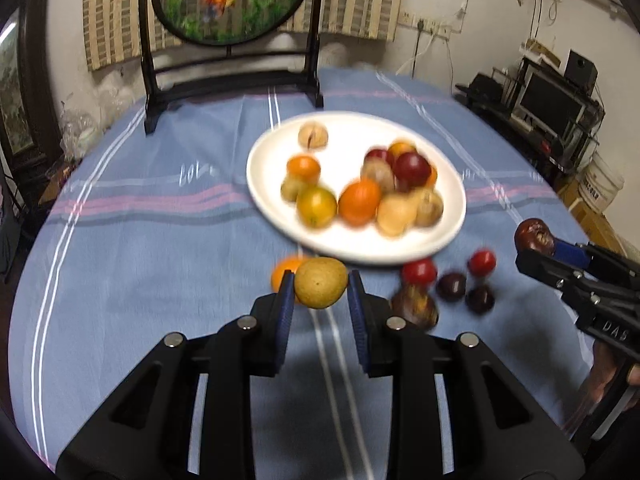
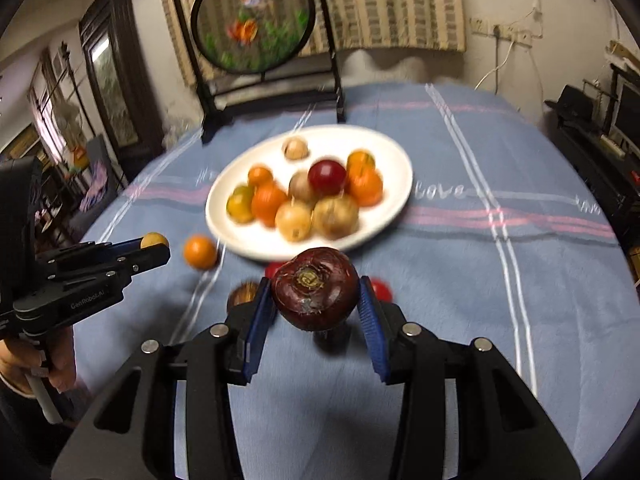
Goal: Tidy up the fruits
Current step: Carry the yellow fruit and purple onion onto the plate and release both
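Both grippers clenched & carrying: L gripper (image 1: 320,286) pinching yellow-green fruit (image 1: 320,282), R gripper (image 2: 316,300) clamping dark purple fruit (image 2: 315,288), white plate (image 2: 224,216) lying straight ahead/beyond both, L sitting slightly nearer rim.

Cloth: blue striped tablecloth (image 1: 140,280) with pink bands and the word "love" covers the table.
Screen: round goldfish panel (image 1: 232,0) in a dark stand at the far edge.
Wall: striped hanging (image 2: 400,4) behind it.
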The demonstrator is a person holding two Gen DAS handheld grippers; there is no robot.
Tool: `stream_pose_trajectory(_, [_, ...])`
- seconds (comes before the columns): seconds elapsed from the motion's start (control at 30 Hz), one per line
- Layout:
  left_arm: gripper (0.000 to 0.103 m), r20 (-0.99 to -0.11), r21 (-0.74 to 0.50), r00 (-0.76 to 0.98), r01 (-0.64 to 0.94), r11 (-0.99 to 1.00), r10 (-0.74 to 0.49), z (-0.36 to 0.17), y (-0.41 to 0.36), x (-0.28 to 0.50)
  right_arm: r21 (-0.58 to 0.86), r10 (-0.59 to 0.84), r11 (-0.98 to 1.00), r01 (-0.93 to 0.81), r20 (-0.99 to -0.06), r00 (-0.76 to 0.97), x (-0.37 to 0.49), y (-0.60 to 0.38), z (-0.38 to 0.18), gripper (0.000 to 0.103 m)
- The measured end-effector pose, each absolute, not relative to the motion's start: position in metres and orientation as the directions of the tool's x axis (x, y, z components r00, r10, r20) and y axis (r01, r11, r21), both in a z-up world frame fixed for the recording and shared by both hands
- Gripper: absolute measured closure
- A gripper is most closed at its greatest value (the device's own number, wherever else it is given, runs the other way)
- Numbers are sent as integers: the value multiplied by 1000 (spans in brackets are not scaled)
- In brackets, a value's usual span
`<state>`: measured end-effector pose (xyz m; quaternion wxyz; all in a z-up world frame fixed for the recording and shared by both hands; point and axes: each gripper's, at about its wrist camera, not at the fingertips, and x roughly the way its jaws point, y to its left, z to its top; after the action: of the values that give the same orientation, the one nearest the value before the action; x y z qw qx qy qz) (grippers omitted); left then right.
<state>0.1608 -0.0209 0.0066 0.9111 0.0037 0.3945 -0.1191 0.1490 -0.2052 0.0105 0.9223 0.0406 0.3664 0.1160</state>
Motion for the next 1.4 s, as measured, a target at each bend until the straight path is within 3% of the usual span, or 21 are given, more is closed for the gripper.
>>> stream_pose_trajectory(0.2, [76, -720, -105, 660, 204, 973, -216, 18, -36, 205, 139, 262, 964, -227, -644, 718, 190, -184, 22, 60])
stream_pose_trajectory(0.47, [76, -772, -111, 611, 147, 983, -178, -7, -39, 261, 153, 259, 965, -213, -682, 684, 243, -168, 12, 60])
stream_pose_trajectory(0.9, [75, -770, -69, 624, 129, 989, -135, -22, -39, 286, 215, 284, 959, -185, -730, 622, 300, -148, -3, 59])
stream_pose_trajectory(0.97, [67, -766, -62, 630, 130, 990, -131, -23, -40, 285, 222, 283, 959, -176, -735, 616, 304, -145, -6, 58])
stream_pose_trajectory(1.0, [48, -764, -57, 633, 129, 990, -126, -23, -40, 284, 225, 283, 959, -171, -732, 620, 304, -144, -5, 54])
stream_pose_trajectory(1.03, [39, -757, -49, 643, 124, 991, -118, -21, -40, 282, 233, 282, 959, -163, -723, 631, 302, -145, -4, 51])
stream_pose_trajectory(1.4, [37, -754, -69, 646, 99, 993, -117, -14, -18, 250, 247, 299, 953, -173, -693, 656, 258, -170, 9, 51])
